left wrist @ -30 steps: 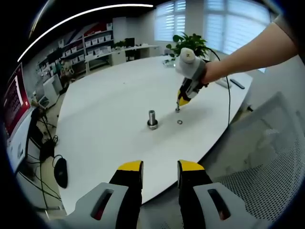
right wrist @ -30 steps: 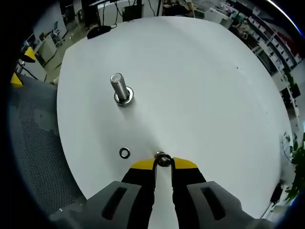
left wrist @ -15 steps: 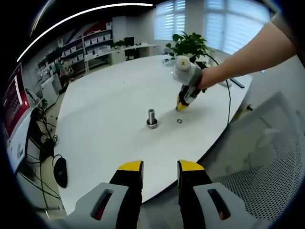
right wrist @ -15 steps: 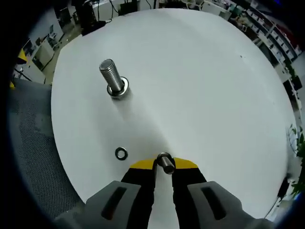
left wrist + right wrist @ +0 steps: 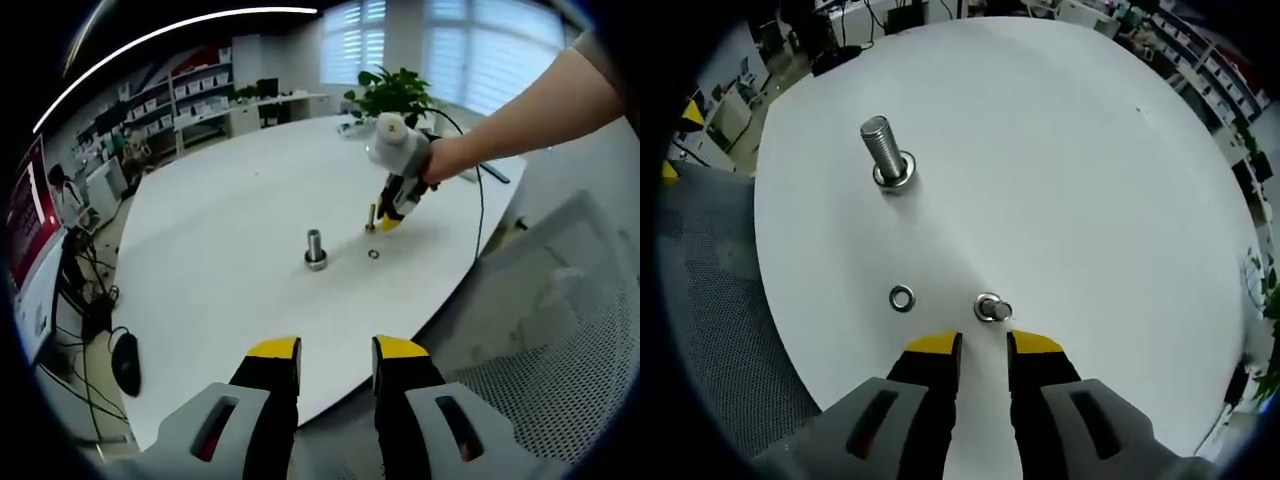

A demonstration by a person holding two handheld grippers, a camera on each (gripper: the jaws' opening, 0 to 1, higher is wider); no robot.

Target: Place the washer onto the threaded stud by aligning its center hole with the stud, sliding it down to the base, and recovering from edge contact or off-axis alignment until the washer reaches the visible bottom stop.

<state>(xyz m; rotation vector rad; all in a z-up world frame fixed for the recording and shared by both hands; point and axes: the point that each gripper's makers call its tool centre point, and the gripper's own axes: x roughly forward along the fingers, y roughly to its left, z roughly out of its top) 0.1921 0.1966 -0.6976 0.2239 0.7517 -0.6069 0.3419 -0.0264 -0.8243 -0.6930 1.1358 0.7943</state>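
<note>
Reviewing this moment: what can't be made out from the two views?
- Small stud: right gripper view looks down its end; whether it stands free is unclear.
- Large stud: a washer on its base is too small to confirm.
- Loose washer: left gripper view, tiny.

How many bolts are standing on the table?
2. One stud stands farther out with a washer at its base; a shorter one stands just ahead of the right gripper, beside a loose washer. None seems hidden.
</note>
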